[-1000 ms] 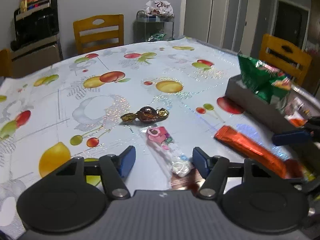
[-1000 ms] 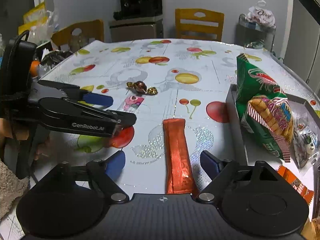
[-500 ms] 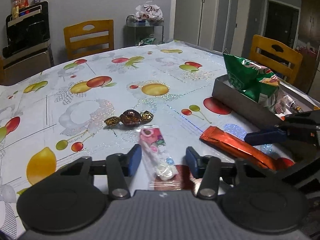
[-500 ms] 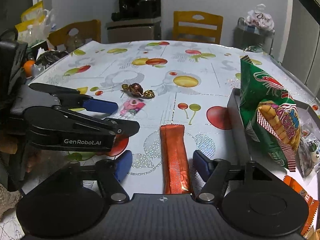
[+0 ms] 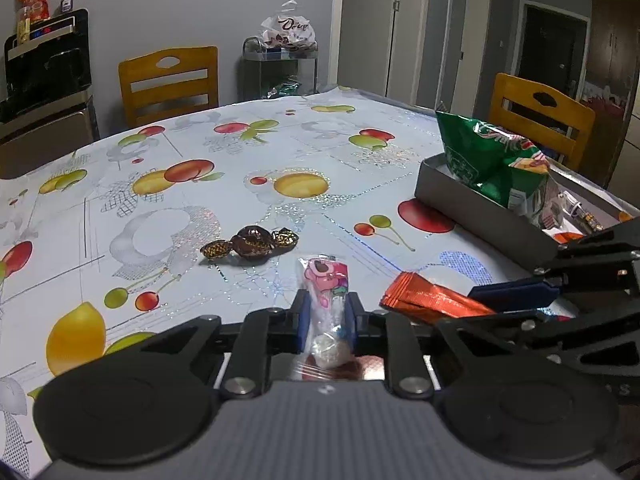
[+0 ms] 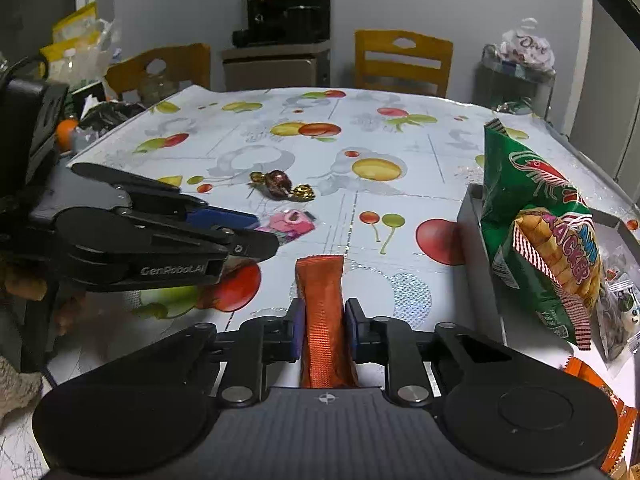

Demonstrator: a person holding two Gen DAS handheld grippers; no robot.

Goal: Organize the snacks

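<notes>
My left gripper (image 5: 325, 312) is closing its jaws, and the blue pads press on a clear sweet packet with a pink cartoon print (image 5: 326, 280) lying on the fruit-print tablecloth. My right gripper (image 6: 322, 320) is closing too, its pads squeezing the near end of a long orange foil bar (image 6: 320, 280). The two grippers sit side by side: the right gripper (image 5: 516, 294) shows beside the orange bar (image 5: 432, 300), and the left gripper (image 6: 248, 232) reaches over the pink packet (image 6: 290, 222). A brown and gold wrapped chocolate (image 5: 252, 242) lies loose beyond the packet.
A grey open box (image 5: 472, 208) stands to the right, holding a green cracker bag (image 5: 488, 160) and small packets. Orange sachets (image 6: 600, 392) lie at the near right. Wooden chairs (image 5: 170, 80) ring the table; clutter (image 6: 100, 112) crowds its left edge.
Both grippers' jaws have come together from wide apart, the left onto the pink packet and the right onto the orange bar. The left gripper has edged forward over its packet.
</notes>
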